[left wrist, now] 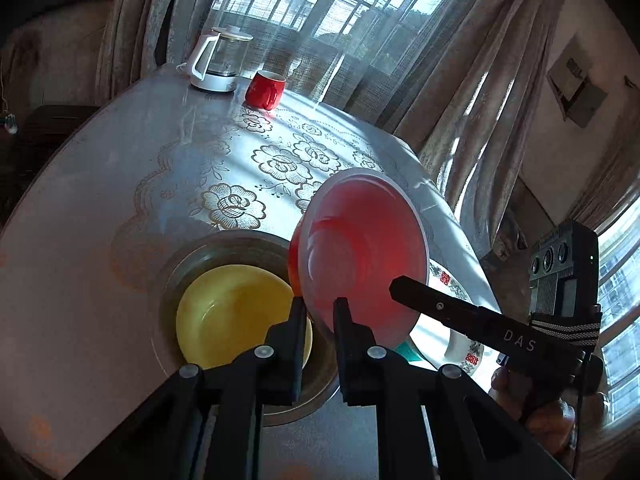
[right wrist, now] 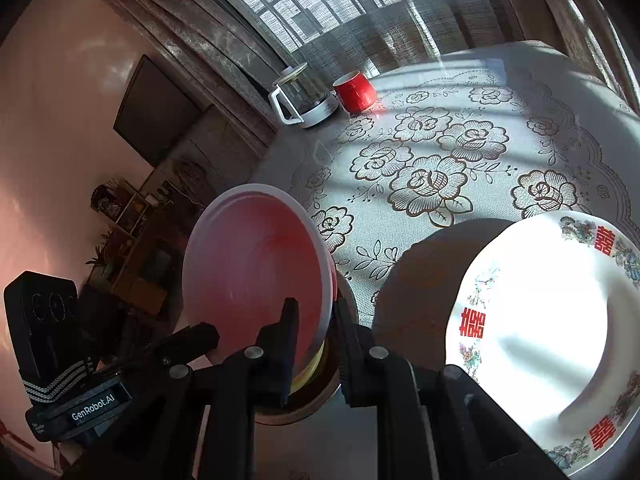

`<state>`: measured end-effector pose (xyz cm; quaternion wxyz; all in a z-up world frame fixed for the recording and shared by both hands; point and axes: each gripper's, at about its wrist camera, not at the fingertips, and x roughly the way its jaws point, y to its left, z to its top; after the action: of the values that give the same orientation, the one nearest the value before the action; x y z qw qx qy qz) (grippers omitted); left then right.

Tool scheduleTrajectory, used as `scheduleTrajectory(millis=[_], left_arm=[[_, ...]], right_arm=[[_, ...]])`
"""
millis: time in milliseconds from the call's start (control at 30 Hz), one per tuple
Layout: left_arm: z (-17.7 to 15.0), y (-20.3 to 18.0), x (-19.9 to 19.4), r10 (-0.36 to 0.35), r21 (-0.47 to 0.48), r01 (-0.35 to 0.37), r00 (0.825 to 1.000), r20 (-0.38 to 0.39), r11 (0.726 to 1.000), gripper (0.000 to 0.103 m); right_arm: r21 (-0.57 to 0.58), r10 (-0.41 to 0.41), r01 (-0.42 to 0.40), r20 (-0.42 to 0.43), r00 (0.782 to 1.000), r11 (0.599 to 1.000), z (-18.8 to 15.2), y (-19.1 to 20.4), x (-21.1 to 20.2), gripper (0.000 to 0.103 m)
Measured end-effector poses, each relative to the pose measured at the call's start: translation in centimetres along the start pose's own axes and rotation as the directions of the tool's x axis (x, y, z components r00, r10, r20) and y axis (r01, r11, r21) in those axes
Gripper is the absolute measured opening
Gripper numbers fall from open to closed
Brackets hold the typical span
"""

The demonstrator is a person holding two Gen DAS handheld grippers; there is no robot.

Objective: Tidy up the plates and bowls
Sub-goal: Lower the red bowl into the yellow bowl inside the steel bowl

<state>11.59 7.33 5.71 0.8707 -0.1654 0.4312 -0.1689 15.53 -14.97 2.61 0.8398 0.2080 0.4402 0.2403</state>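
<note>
A red bowl with a white rim [left wrist: 360,252] [right wrist: 256,276] is held tilted above the table by both grippers. My left gripper [left wrist: 320,312] is shut on its near rim, and my right gripper [right wrist: 314,316] is shut on its rim from the other side. Below it a yellow bowl [left wrist: 232,312] sits inside a dark metal bowl [left wrist: 224,248]; the right wrist view shows only a sliver of the yellow bowl [right wrist: 310,372]. A white plate with red characters [right wrist: 552,328] lies on the table to the right, and part of it shows in the left wrist view [left wrist: 452,284].
A round table with a floral lace cloth [right wrist: 440,168]. At its far side stand a white-handled glass kettle [left wrist: 218,62] [right wrist: 302,96] and a red mug [left wrist: 266,89] [right wrist: 355,91]. Curtains and windows are behind the table.
</note>
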Motion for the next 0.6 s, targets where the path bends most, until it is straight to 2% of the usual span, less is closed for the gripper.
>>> scheduleTrajectory(millis=[233,600], left_arm=[[-1.6,2.8,-0.5,0.029,-0.057,-0.03,0.999,-0.017,0.998,0.014],[-3.1,5.1,0.0,0.044,-0.111,-0.049,0.998,-0.048,0.993,0.014]], right_arm=[[-0.023,0.012,-0.013,-0.062,0.998,1.0,-1.5,1.6,2.1,0.018],[-0.028,-0.001,-0.003,-0.124,0.992,1.0,-2.9,2.1,4.1,0.02]])
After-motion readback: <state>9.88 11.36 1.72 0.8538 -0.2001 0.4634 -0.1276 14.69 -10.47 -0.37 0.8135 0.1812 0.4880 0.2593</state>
